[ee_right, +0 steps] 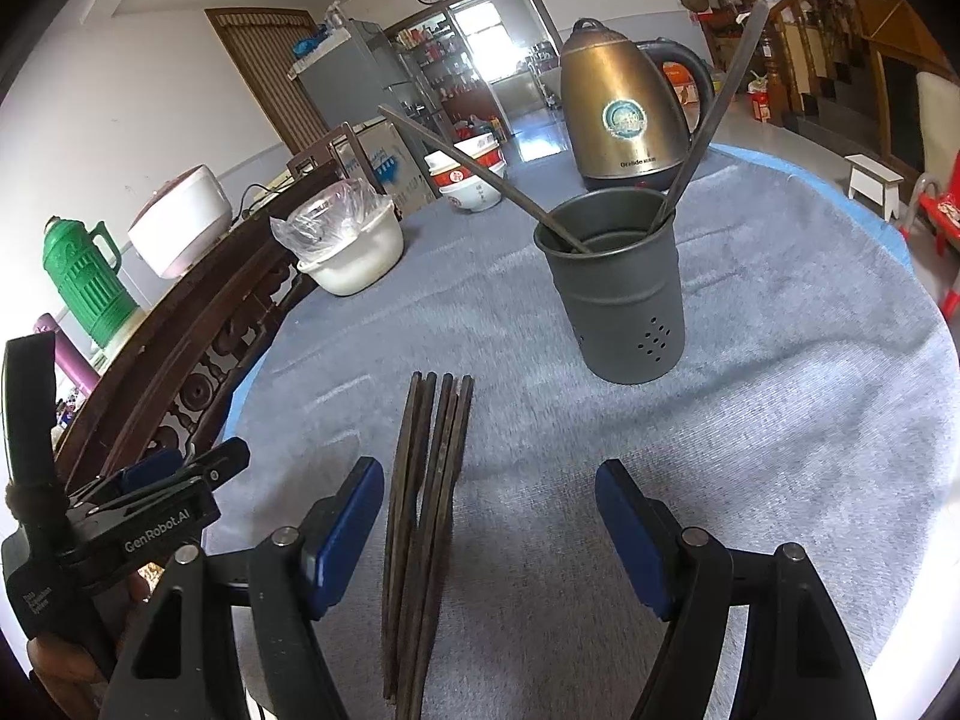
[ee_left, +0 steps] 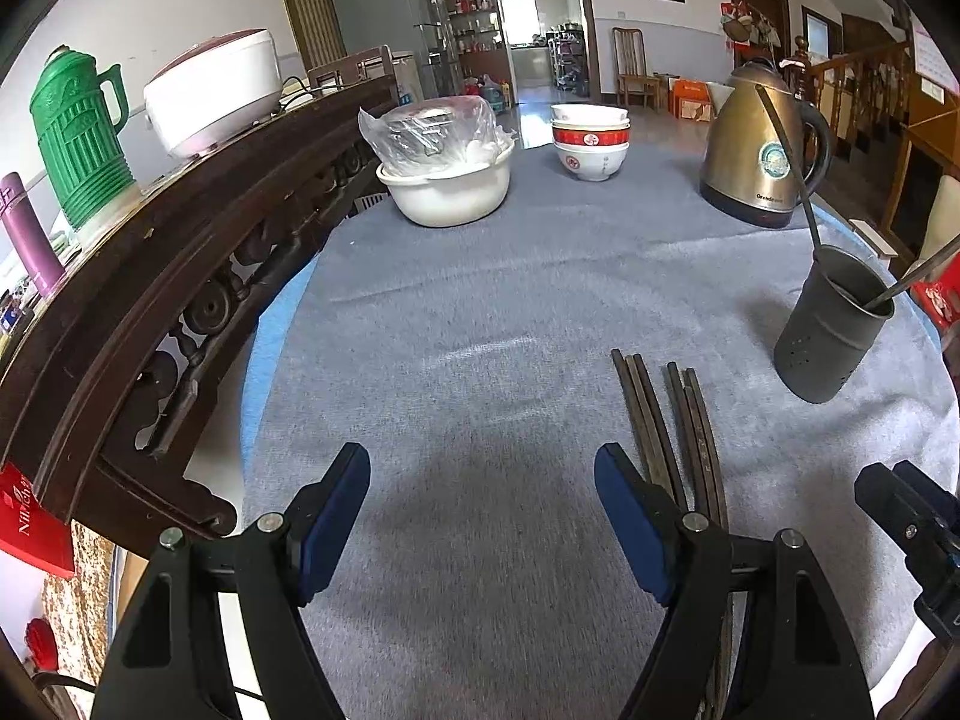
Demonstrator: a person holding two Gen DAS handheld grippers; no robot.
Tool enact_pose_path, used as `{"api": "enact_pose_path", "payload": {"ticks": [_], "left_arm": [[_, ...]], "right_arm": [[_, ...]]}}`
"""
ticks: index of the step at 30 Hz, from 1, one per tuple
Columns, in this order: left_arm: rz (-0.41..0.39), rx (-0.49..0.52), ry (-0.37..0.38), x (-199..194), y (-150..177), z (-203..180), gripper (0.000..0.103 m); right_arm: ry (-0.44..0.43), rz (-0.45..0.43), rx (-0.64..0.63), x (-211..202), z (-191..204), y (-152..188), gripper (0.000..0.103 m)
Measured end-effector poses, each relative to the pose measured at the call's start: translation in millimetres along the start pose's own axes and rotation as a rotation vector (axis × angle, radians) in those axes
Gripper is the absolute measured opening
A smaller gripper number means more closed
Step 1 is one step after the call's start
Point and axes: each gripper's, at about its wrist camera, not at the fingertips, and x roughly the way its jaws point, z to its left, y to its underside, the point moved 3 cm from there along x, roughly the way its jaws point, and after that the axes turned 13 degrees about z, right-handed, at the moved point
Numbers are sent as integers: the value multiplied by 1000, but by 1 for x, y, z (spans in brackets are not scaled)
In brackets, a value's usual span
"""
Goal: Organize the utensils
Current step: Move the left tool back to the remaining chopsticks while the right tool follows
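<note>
The left gripper [ee_left: 483,516] stands spread over bare grey cloth [ee_left: 480,312], the dark chopsticks [ee_left: 678,438] lying just right of it. The right gripper [ee_right: 489,516] is spread too, the chopsticks between its fingers nearer the left one; the holder [ee_right: 618,300] stands beyond.

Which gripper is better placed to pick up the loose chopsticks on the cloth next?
Probably the right gripper: the chopsticks lie between its open fingers, and the grey holder stands just beyond. From the left gripper, also open, the bundle sits outside its right finger.
</note>
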Motion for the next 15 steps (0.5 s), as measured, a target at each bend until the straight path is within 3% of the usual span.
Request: {"api": "enact_pose_path", "payload": {"ticks": [15], "left_arm": [[29, 14, 4, 17, -12, -7, 78]], "right_arm": [[8, 17, 13, 13, -8, -7, 76]]}}
